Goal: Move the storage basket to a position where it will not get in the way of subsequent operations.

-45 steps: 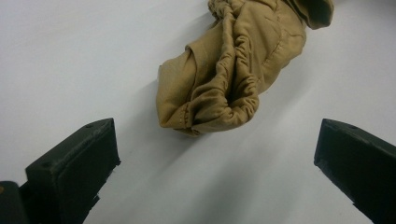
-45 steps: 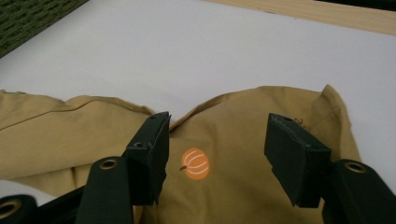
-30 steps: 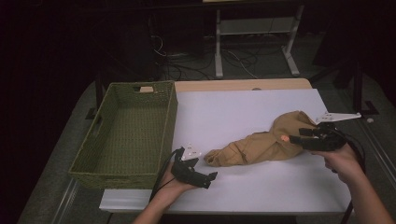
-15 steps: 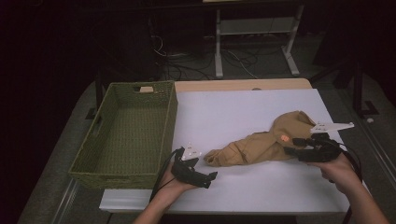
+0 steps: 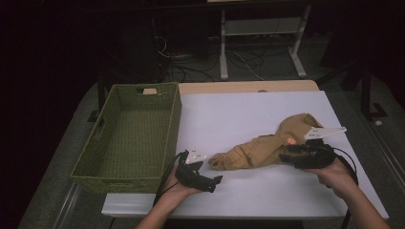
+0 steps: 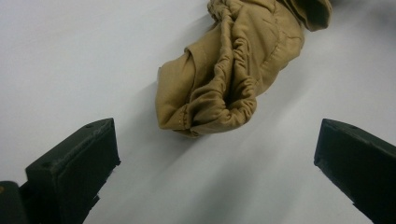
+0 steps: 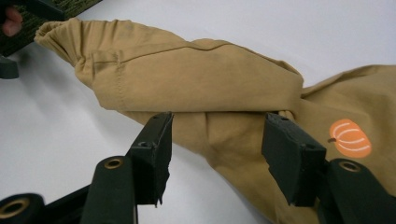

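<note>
Right tool [image 7: 215, 154] seemingly straddles tan garment [image 7: 196, 79].

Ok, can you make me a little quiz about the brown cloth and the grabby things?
1. True or false: the cloth lies inside the basket.
2. What orange picture is printed on the cloth?
3. Which gripper is at the cloth's bunched elastic end: A) left gripper B) right gripper?

Key
1. False: it lies on the table, beside the basket.
2. A pumpkin.
3. A. Its jaws stand wide apart, short of the cloth. The right gripper's jaws are at the cloth's middle, open, with fabric between them.
</note>
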The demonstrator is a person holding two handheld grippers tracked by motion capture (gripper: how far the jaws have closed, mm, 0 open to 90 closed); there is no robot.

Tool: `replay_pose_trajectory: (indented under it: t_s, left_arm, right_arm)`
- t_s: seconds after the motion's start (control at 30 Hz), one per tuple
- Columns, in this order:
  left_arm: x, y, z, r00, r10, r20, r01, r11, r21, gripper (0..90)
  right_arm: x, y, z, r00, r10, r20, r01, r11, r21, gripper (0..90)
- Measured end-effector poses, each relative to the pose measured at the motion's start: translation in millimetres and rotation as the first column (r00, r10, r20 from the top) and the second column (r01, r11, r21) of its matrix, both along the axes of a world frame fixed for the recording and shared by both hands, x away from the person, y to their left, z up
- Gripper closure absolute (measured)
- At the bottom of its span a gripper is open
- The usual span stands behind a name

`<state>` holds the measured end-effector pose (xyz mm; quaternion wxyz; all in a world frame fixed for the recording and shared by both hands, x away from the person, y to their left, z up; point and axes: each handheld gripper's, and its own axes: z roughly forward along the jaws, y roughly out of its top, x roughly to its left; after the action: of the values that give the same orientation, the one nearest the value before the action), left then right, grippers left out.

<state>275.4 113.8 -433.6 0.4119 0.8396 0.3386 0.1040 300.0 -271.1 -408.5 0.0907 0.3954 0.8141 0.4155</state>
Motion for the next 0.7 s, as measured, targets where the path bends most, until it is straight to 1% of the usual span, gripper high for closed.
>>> replay_pose_trajectory:
  t_s: [0.07, 0.23, 0.5, 0.57, 0.7]
  left_arm:
    - [-0.5, 0.0, 0.2, 1.0, -0.003, 0.002, 0.003, 1.0, 0.003, 0.0]
    - [-0.1, 0.3, 0.7, 1.0, -0.003, 0.0, 0.003, 1.0, 0.001, 0.0]
    - [0.1, 0.3, 0.3, 1.0, -0.005, 0.001, 0.005, 1.0, 0.001, 0.0]
    - [0.1, 0.2, 0.4, 1.0, -0.005, 0.002, 0.005, 1.0, 0.001, 0.0]
    - [-0.1, 0.3, 0.6, 1.0, -0.007, 0.001, 0.007, 1.0, 0.002, 0.0]
  right_arm:
    - [0.0, 0.8, 0.6, 1.0, 0.003, 0.007, -0.003, 1.0, -0.003, 43.0]
    - [4.2, -3.3, -1.5, 0.9998, -0.019, 0.006, 0.019, 0.9998, -0.01, 44.7]
    - [11.7, -9.2, -4.6, 0.9987, -0.048, 0.015, 0.048, 0.9983, -0.032, 51.5]
    - [13.6, -10.1, -4.9, 0.9983, -0.055, 0.022, 0.056, 0.9976, -0.04, 52.8]
    - [15.6, -13.1, -2.5, 0.9966, -0.074, 0.037, 0.075, 0.9965, -0.036, 55.1]
